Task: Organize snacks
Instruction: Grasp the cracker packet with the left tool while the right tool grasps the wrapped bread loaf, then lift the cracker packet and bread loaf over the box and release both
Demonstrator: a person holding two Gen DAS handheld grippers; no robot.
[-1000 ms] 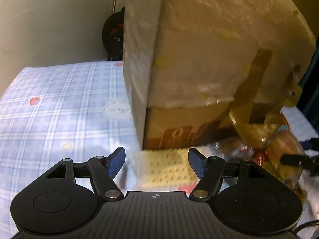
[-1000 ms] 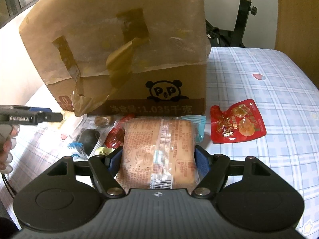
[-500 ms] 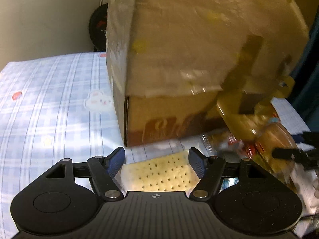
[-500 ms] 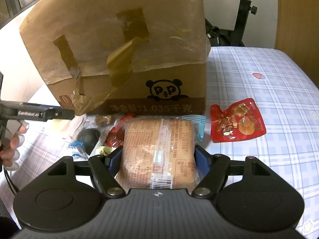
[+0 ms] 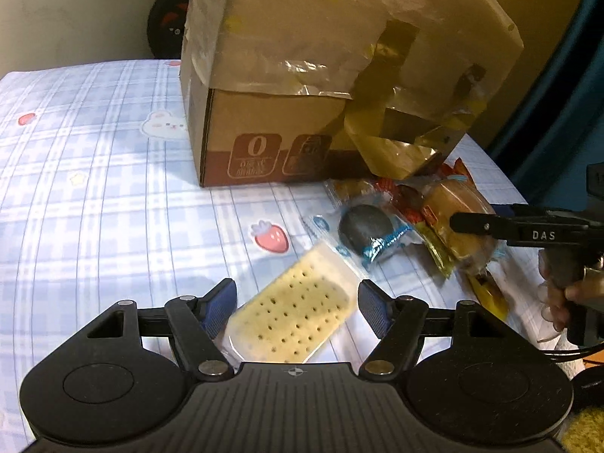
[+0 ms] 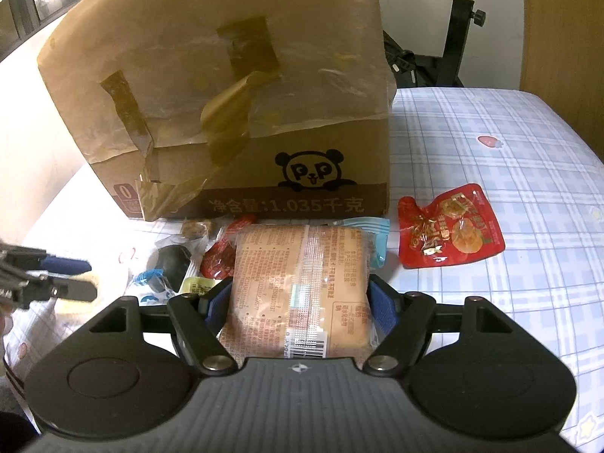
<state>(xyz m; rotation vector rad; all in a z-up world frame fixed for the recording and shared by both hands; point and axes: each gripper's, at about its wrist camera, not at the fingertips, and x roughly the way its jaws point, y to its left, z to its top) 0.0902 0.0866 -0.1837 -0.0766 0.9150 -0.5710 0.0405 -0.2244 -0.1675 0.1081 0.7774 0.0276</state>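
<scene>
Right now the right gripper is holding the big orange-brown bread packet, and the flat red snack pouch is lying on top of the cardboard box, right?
Not quite. The right gripper does hold the big orange-brown bread packet, but the flat red snack pouch lies on the blue checked tablecloth, beside the cardboard box, not on top of it. The right wrist view shows this.

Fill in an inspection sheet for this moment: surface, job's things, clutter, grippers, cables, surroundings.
Surface: checked blue tablecloth.
Job's things: cardboard box with peeling tape; cracker packet; bread packet; red snack pouch; dark round snack.
Clutter: nothing seen.
Grippers: left gripper straddles the cracker packet, right pad clear of it; right gripper shut on the bread packet.
Cables: black cable by the person's hand.
Surroundings: black metal stand behind the table.
</scene>
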